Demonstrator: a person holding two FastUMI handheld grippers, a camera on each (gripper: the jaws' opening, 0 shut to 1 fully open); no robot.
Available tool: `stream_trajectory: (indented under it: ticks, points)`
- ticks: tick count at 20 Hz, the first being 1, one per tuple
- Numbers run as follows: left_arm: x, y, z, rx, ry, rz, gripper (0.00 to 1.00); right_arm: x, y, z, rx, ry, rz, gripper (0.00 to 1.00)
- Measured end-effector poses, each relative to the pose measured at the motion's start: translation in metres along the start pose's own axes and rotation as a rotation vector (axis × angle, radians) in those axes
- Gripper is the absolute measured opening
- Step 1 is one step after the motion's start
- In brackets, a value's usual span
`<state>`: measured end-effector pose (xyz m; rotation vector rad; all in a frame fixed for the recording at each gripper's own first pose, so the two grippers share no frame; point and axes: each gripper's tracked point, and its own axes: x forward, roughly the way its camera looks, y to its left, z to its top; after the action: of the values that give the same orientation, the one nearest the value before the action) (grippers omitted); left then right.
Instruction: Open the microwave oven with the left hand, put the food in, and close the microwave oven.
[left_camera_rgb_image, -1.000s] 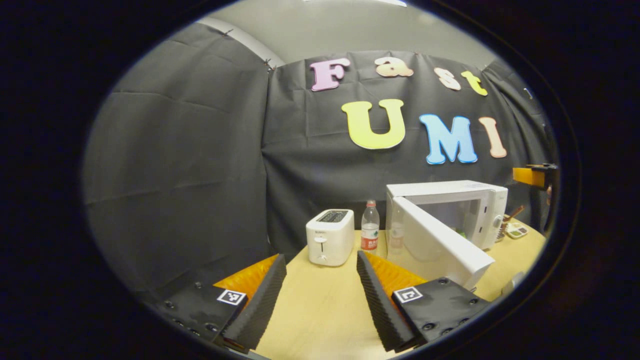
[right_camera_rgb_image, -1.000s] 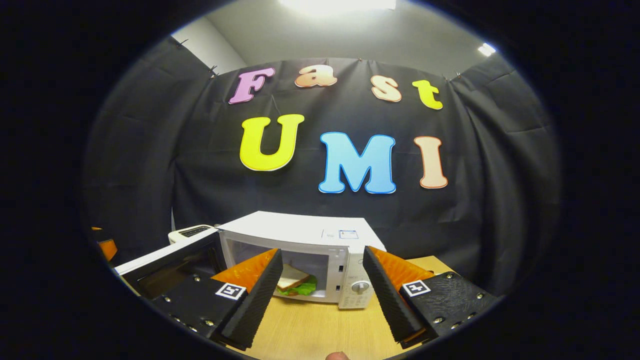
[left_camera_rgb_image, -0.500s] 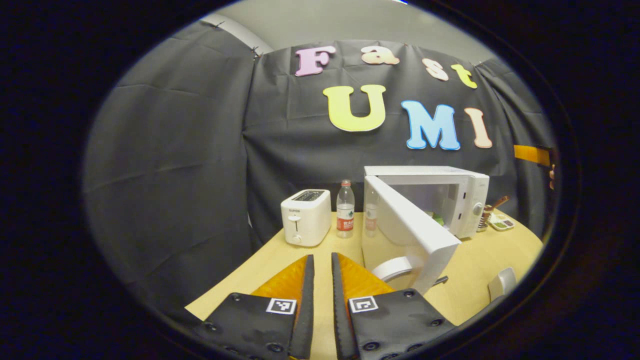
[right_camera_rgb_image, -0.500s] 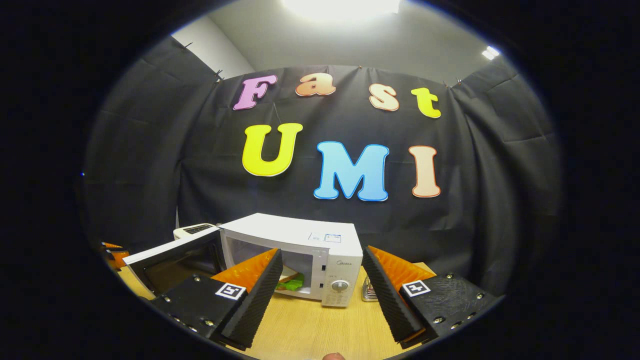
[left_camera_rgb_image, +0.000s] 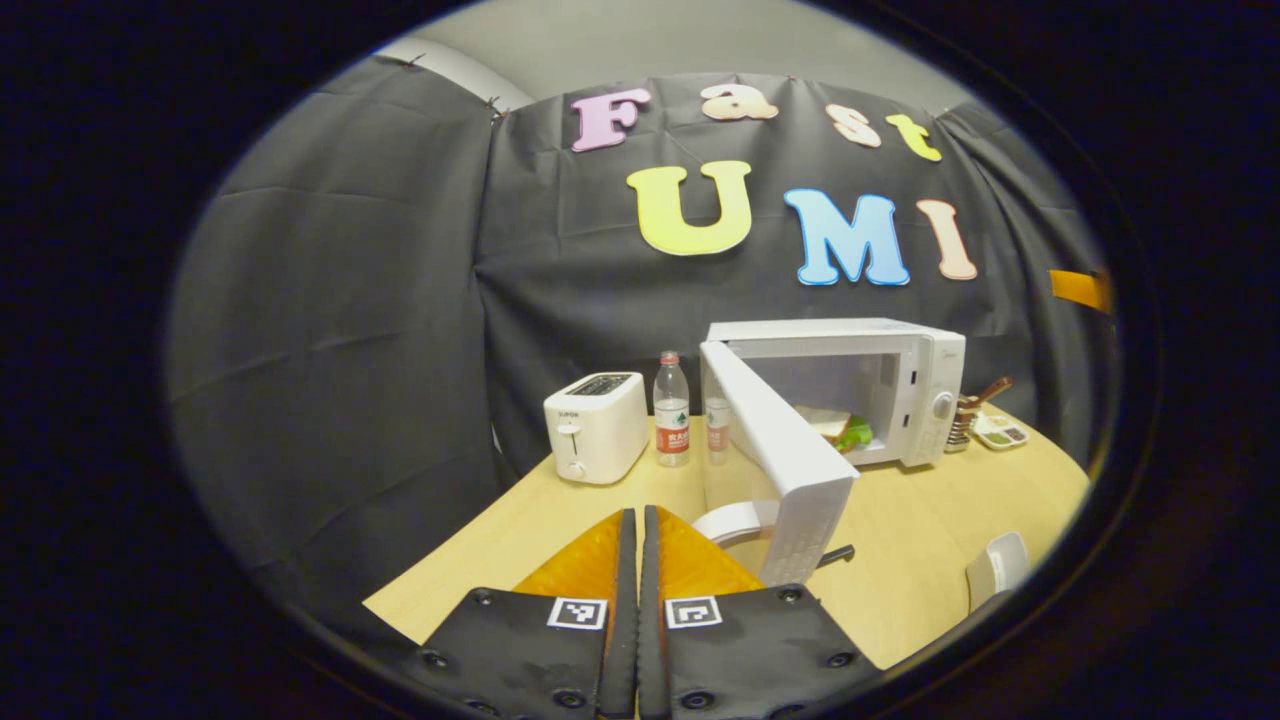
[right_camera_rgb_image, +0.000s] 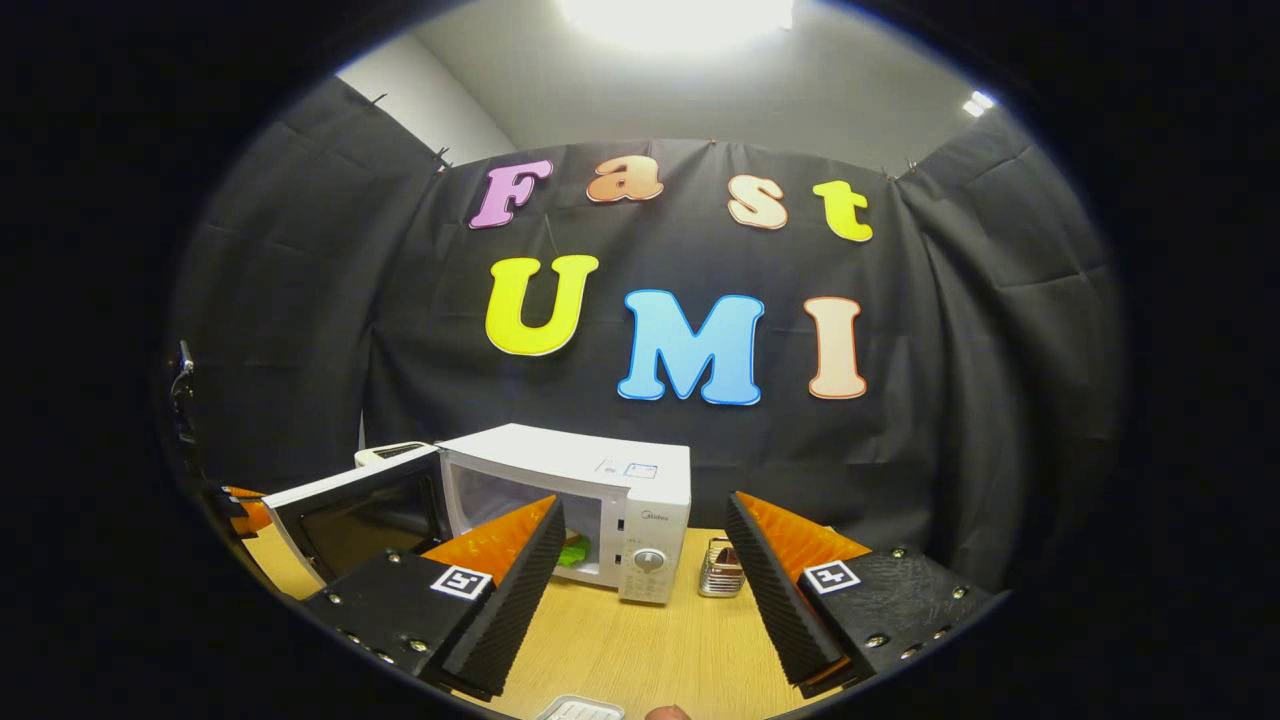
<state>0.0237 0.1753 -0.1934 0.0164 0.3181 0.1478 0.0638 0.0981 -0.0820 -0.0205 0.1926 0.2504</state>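
A white microwave oven (left_camera_rgb_image: 900, 350) (right_camera_rgb_image: 640, 480) stands at the back of the wooden table with its door (left_camera_rgb_image: 780, 440) (right_camera_rgb_image: 350, 510) swung wide open to the left. Inside lies a sandwich with green lettuce (left_camera_rgb_image: 838, 428) (right_camera_rgb_image: 574, 549). My left gripper (left_camera_rgb_image: 632, 560) is shut with nothing between its fingers, low over the table in front of the door's free edge. My right gripper (right_camera_rgb_image: 640, 590) is open and empty, back from the oven's front. Part of the other gripper (left_camera_rgb_image: 1080, 288) shows at the far right of the left gripper view.
A white toaster (left_camera_rgb_image: 595, 425) and a water bottle (left_camera_rgb_image: 671, 422) stand left of the oven. A small metal rack (right_camera_rgb_image: 720, 568) and a tray of small items (left_camera_rgb_image: 1000, 430) sit to its right. A white object (left_camera_rgb_image: 995, 565) lies at the table's front right.
My left gripper has closed from wide open to shut and drawn back from the door. My right gripper has pulled away from the oven, leaving the sandwich inside.
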Motion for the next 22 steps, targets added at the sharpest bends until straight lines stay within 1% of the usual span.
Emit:
stream_trajectory:
  ticks: [4, 7, 10, 13, 16, 18, 22]
  points:
    - [-0.002, -0.019, 0.001, 0.007, 0.001, -0.007, 0.07, -0.016, -0.022, -0.011, -0.015, 0.019, -0.006, 0.97]
    - [-0.003, -0.040, 0.003, -0.012, -0.002, -0.032, 0.07, -0.032, -0.033, -0.011, 0.014, 0.022, -0.005, 0.97]
    - [-0.001, -0.057, 0.005, 0.009, -0.016, -0.032, 0.07, -0.048, -0.043, -0.012, 0.019, 0.022, 0.000, 0.97]
    - [-0.002, -0.078, 0.006, 0.006, -0.016, -0.050, 0.07, -0.063, -0.052, -0.011, 0.023, 0.021, -0.001, 0.97]
    - [0.000, -0.102, 0.007, 0.009, -0.008, -0.086, 0.07, -0.074, -0.060, -0.012, 0.042, 0.022, -0.013, 0.98]
    - [0.004, -0.119, 0.010, 0.021, -0.010, -0.120, 0.07, -0.076, -0.068, -0.015, 0.041, 0.024, -0.033, 0.98]
    - [0.017, -0.160, 0.011, 0.032, 0.008, -0.222, 0.07, -0.079, -0.075, -0.020, 0.086, 0.045, -0.078, 0.98]
